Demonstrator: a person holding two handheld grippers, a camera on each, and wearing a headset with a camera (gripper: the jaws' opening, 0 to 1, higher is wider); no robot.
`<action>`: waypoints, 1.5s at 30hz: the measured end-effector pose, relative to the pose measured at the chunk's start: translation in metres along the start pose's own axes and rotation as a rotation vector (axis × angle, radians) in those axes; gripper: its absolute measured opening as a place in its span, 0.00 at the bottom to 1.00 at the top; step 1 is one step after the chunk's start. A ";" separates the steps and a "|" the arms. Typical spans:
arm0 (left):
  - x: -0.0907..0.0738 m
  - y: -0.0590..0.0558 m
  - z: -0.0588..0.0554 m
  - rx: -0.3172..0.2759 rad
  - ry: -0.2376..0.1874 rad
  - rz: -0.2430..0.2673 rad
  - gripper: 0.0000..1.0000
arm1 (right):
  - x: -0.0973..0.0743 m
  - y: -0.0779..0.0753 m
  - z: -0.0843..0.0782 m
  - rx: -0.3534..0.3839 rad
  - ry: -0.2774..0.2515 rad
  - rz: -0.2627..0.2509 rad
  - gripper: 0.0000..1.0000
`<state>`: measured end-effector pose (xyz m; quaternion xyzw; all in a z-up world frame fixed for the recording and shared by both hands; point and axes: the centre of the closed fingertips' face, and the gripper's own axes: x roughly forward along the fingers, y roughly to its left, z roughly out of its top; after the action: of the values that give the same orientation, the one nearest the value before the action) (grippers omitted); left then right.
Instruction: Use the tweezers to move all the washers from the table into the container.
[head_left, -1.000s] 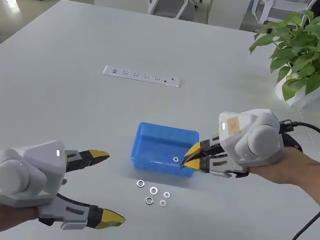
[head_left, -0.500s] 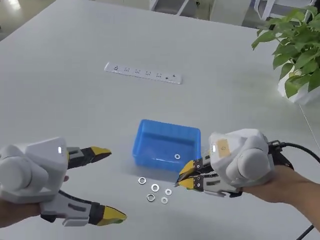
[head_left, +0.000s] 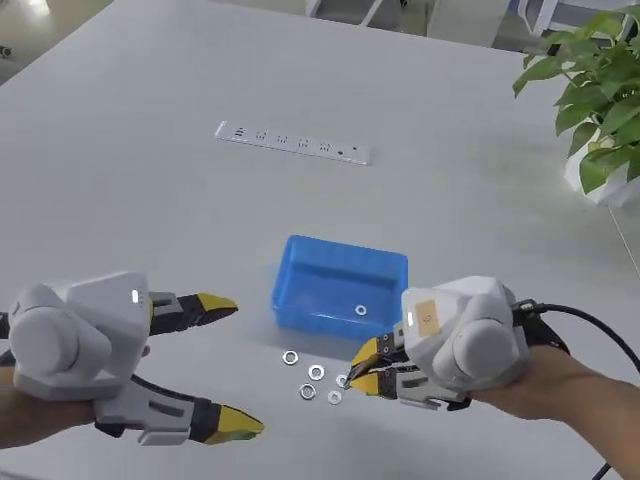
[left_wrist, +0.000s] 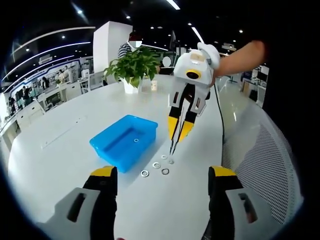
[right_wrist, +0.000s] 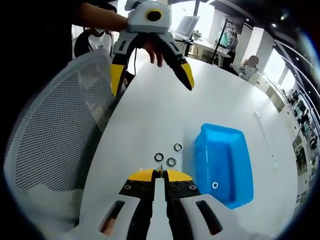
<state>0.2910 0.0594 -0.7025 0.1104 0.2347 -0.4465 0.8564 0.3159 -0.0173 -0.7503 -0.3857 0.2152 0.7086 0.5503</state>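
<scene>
The left gripper hovers with jaws spread wide, holding nothing. Loose washers lie on the table at six o'clock from the blue container, which holds one washer. The right gripper clamps the tweezers, tips just above the loose washers.

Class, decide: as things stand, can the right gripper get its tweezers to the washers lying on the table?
Probably yes. The right gripper holds the tweezers right by the loose washers, with nothing between; the open left gripper stands well aside.
</scene>
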 end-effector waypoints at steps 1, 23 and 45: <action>0.000 -0.001 0.000 0.001 0.002 -0.002 0.79 | 0.002 0.001 -0.001 -0.003 0.004 0.004 0.08; 0.003 -0.001 0.001 0.003 0.006 -0.014 0.73 | 0.015 0.006 -0.001 0.012 0.005 0.041 0.09; 0.042 -0.021 0.052 0.142 -0.019 -0.140 0.32 | 0.014 0.008 -0.003 0.011 0.018 0.054 0.09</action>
<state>0.3107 -0.0036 -0.6780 0.1499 0.2016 -0.5219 0.8152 0.3075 -0.0131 -0.7643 -0.3830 0.2344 0.7185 0.5311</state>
